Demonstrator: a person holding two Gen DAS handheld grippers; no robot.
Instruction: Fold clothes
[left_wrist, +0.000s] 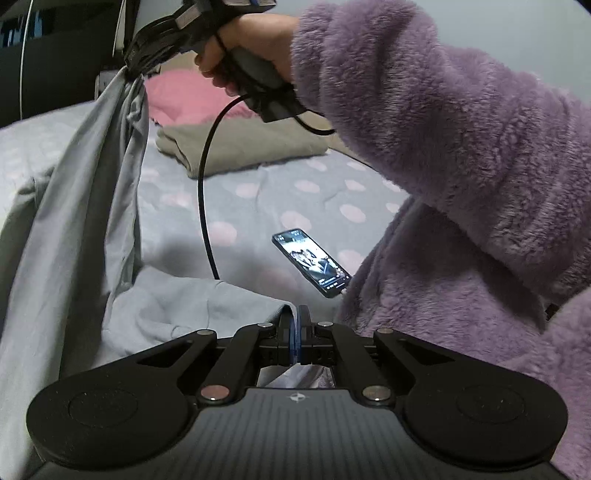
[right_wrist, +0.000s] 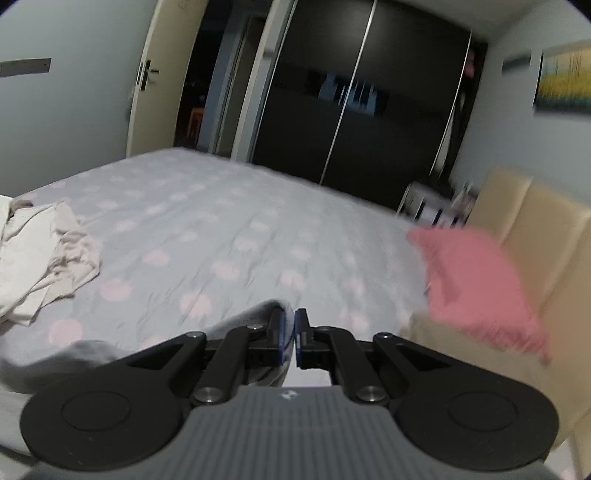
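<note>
Item: grey garment (left_wrist: 85, 206), task piece. It hangs between my two grippers above the bed (right_wrist: 229, 236), with a lower part bunched on the sheet.

Left gripper (left_wrist: 294, 325): jaws fully closed, a fold of the grey cloth pinched between them, low and close to the bed.

Right gripper (right_wrist: 291, 332): jaws nearly closed on a thin edge of the same cloth. In the left wrist view it shows high at upper left, with the fabric gathered into a bunch at its tip, held by a hand (left_wrist: 236, 48) in a fluffy purple sleeve (left_wrist: 424, 122).

Step in hand, as I judge it: lifting and spreading the garment before laying it flat. To do it well I would keep both grips firm, draw the held points apart until the cloth hangs without twist, then lower it evenly so that no crease is trapped.

Edges and room:
- Phone (left_wrist: 312, 266), screen lit, lies on the sheet near the hanging cloth; I must not drape over it.
- Cable (left_wrist: 203, 192) loops down from the right gripper, near the fabric; snag risk.
- Folded olive garment (left_wrist: 236, 147) and pink pillow (right_wrist: 476, 284) towards the headboard.
- Crumpled pale clothes (right_wrist: 40, 254) at the far left edge.
- The middle of the bed is open, best place to lay down.
</note>
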